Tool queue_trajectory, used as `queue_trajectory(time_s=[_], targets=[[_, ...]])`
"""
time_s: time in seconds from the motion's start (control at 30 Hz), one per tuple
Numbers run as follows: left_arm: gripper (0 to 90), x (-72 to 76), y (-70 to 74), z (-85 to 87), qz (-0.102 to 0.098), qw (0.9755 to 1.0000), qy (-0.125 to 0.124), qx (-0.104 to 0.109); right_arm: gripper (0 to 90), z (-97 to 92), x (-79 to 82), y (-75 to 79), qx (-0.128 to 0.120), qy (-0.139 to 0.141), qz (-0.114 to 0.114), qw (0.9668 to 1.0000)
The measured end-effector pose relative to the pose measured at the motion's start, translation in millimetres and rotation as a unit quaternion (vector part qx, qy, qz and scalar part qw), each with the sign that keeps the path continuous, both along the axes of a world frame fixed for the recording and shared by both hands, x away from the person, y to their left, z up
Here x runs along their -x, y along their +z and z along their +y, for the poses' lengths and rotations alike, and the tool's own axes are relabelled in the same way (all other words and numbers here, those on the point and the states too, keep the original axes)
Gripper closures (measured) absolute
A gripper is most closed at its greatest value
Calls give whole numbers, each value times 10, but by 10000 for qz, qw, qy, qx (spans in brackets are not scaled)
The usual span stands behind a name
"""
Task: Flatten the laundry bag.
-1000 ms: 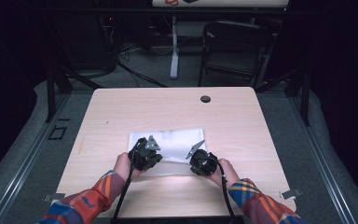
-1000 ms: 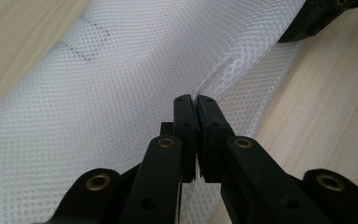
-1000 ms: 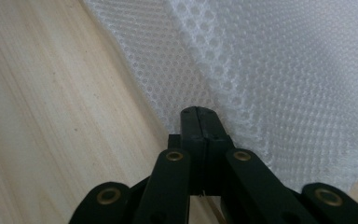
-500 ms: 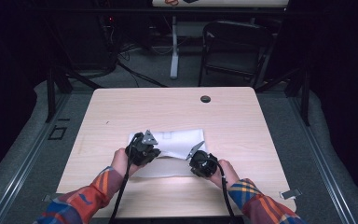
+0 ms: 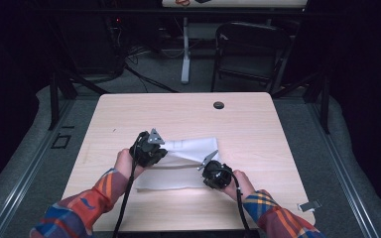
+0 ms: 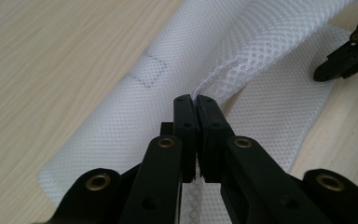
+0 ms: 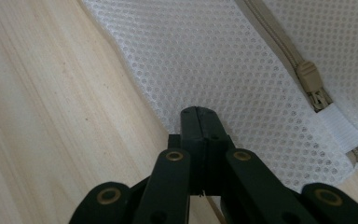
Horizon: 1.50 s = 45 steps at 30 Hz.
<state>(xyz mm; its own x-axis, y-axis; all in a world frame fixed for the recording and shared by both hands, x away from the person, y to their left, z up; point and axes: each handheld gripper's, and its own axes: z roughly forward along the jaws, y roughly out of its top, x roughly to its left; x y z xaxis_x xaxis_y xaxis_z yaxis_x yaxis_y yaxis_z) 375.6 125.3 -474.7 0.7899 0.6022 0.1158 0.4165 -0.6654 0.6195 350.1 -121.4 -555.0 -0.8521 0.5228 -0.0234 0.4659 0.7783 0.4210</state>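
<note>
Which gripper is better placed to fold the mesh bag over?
Probably the left gripper: its jaws pinch a lifted fold of the mesh bag, while the right gripper is shut low at the bag's edge.

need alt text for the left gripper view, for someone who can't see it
The left hand-held gripper is shut on a pinched fold of a white mesh bag, lifting that part off a light wooden table. At the upper right, the tip of the right hand-held gripper rests on the bag's edge.
</note>
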Motion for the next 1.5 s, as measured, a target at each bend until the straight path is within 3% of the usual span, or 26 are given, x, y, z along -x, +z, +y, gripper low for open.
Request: queue_trajectory(time_s=[0.97, 1.5], targets=[[877, -331, 281, -41, -335, 9990, 247, -150, 900, -22, 44, 10, 38, 50, 101, 9999], [877, -550, 401, -76, -635, 9967, 432, -253, 900, -35, 65, 11, -25, 49, 236, 9997]])
